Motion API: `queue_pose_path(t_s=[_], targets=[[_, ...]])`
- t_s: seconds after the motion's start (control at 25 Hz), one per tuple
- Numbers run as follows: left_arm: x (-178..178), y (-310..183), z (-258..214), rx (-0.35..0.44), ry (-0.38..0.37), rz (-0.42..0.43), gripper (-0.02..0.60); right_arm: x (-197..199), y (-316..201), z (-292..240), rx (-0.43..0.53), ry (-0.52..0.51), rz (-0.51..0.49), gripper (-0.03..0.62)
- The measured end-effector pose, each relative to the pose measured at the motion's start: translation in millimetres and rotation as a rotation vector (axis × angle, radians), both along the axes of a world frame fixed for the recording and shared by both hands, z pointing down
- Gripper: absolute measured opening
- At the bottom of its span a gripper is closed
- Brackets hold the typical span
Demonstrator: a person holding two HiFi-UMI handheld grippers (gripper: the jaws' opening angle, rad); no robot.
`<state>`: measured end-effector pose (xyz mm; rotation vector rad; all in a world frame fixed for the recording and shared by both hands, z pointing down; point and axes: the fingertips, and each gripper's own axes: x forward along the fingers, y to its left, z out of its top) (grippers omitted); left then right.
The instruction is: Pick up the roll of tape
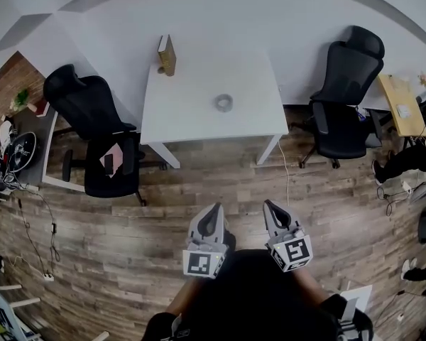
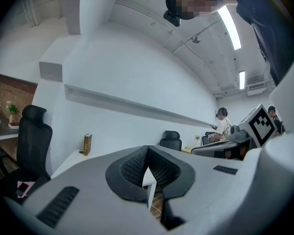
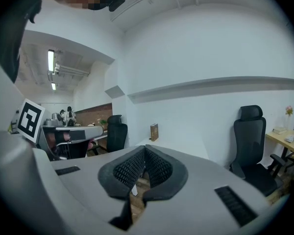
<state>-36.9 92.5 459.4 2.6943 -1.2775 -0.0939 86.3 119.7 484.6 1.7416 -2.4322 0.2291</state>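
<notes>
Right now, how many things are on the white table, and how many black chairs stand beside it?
Roll of tape: 1
Book: 1
Black chairs: 2
Total: 4

1. The right gripper (image 3: pixel 145 151) points almost level across an office, its ribbed black pads (image 3: pixel 159 168) pressed together at the tips with nothing between them.
2. Beyond it, a white table (image 3: pixel 171 145) stands against a white wall, a brown book (image 3: pixel 154 131) upright at its far end.
3. Black office chairs flank the table, one on the left (image 3: pixel 116 133) and one on the right (image 3: pixel 252 136).
4. The left gripper (image 3: pixel 100 130) reaches in alongside at left; two people (image 3: pixel 67 114) are small in the far background.
</notes>
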Motion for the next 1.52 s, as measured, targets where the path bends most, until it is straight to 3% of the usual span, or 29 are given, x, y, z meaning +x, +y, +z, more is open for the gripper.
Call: queue_pose_path(t_s=[0.52, 0.84, 1.16, 1.52], targets=[[-36.8, -83.3, 13.7, -0.018, -0.015, 0.013, 0.017, -34.8, -86.7, 11.8, -0.032, 0.008, -0.001, 0.014], [-52.7, -109.4, 23.9, -0.061, -0.011, -0.029, 0.017, -44.5, -119.2, 20.3, -0.056, 0.008, -0.030, 0.014], [-48.4, -150.5, 27.2, -0.045, -0.025, -0.082, 0.017, -39.4, -170.5, 29.8, -0.054, -0.004, -0.081, 0.014], [-21.9, -231.5, 14.9, -0.020, -0.035, -0.089, 0.017, -18.7, -260.7, 34.1, -0.055, 0.009, -0.106, 0.014]])
